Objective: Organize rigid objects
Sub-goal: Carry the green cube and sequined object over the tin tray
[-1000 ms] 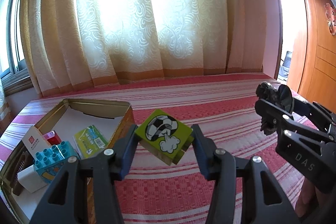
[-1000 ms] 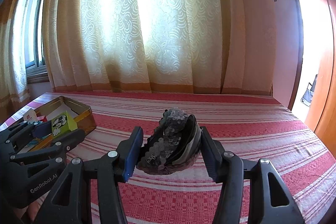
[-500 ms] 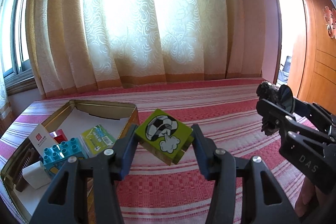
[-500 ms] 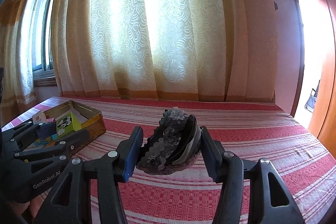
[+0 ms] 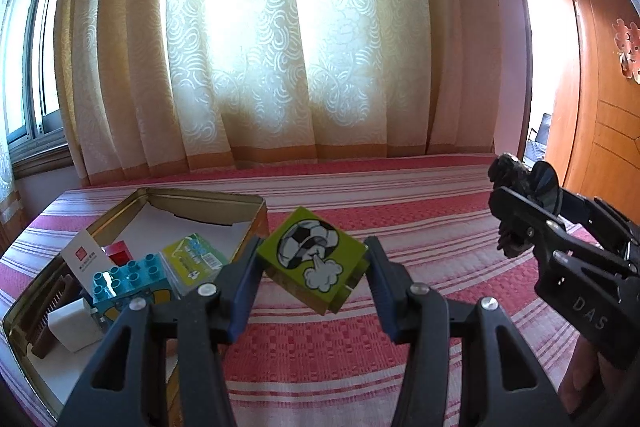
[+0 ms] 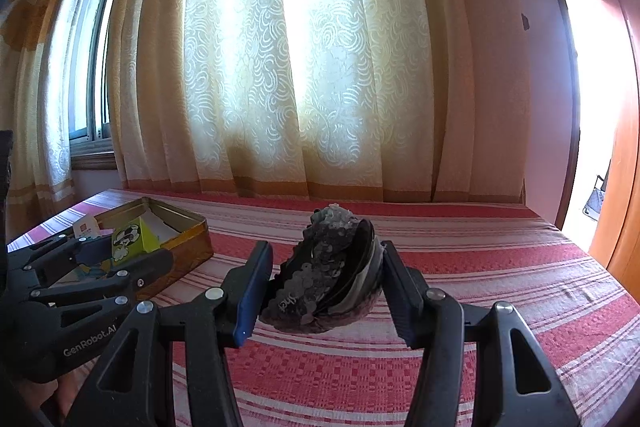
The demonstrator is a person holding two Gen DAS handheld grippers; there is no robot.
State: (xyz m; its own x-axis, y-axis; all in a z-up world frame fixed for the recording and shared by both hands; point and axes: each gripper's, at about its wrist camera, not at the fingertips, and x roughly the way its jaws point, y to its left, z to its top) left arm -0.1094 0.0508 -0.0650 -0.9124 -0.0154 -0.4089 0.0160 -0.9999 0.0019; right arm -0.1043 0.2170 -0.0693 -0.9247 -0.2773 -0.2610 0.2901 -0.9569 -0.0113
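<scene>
beside the tin (image 5: pixel 256 223), green block (image 5: pixel 312 259) unchanged.

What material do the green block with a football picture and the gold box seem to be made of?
Green football-picture block: probably hard plastic; smooth, slightly glossy faces, crisp edges, printed picture.
Gold rectangular box: probably thin metal tin; shiny golden walls, rolled rim, rounded corners.

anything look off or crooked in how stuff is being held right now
The green football block sits tilted in the left gripper, clamped corner to corner, not flat. The right gripper squeezes a dark sequined item, bending it into a curve. In the gold tin, things lie loosely jumbled, nothing spilled.
</scene>
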